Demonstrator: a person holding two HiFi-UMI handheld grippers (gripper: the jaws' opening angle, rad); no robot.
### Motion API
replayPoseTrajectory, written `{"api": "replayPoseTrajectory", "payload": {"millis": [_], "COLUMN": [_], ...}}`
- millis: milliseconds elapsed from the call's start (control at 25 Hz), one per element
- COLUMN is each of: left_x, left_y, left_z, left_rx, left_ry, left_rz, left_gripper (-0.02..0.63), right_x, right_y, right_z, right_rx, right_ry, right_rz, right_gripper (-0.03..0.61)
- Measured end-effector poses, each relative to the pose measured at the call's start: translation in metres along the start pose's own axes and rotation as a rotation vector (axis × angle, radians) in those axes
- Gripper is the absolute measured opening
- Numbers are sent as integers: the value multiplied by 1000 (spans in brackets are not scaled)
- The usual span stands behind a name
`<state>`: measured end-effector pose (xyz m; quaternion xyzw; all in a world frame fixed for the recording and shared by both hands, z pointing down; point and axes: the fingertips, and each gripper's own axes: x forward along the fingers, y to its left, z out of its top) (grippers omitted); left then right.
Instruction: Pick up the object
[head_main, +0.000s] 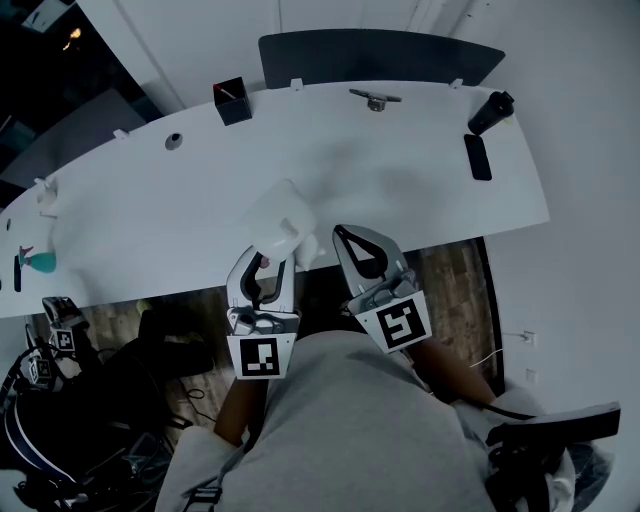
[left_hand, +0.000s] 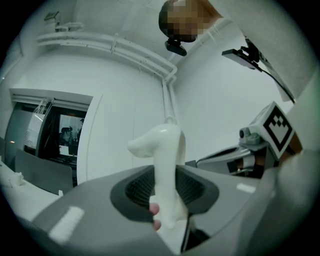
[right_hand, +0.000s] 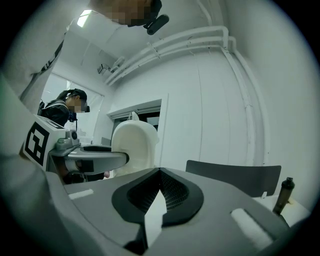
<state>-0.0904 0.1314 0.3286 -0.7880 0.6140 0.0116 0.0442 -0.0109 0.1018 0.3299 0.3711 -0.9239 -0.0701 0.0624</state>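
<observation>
A white plastic jug-like object (head_main: 278, 222) hangs just off the front edge of the white table (head_main: 400, 180). My left gripper (head_main: 268, 262) is shut on it from below. In the left gripper view the object (left_hand: 165, 155) stands upright between the two dark pads (left_hand: 137, 190), with its spout bent to the left. My right gripper (head_main: 347, 234) is beside it to the right, shut and empty. In the right gripper view its jaws (right_hand: 159, 192) meet at the tips. The white object (right_hand: 132, 145) shows at left there, apart from them.
On the table's far side are a black box (head_main: 232, 101), a small metal part (head_main: 375, 99), a dark bottle (head_main: 491, 112) and a black phone (head_main: 478, 157). A dark chair (head_main: 370, 55) stands behind. A teal item (head_main: 40, 262) lies at the table's left end. Bags and cables fill the floor at left.
</observation>
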Motion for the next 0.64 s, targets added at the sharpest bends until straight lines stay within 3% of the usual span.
{"api": "replayPoseTrajectory", "payload": {"millis": [400,640], "left_x": [0,9], "left_y": [0,-29], "left_z": [-4,-2], "left_rx": [-1,8], "left_ry": [2,20], "left_rz": [-13,-5], "left_gripper": [120,121], "right_x": [1,-17], "right_y": [2,-20], "right_z": [0,-5], "right_rx": [-2,12], "right_ry": [-7,-4], "right_rz": [-8,3], "right_gripper": [2,2]}}
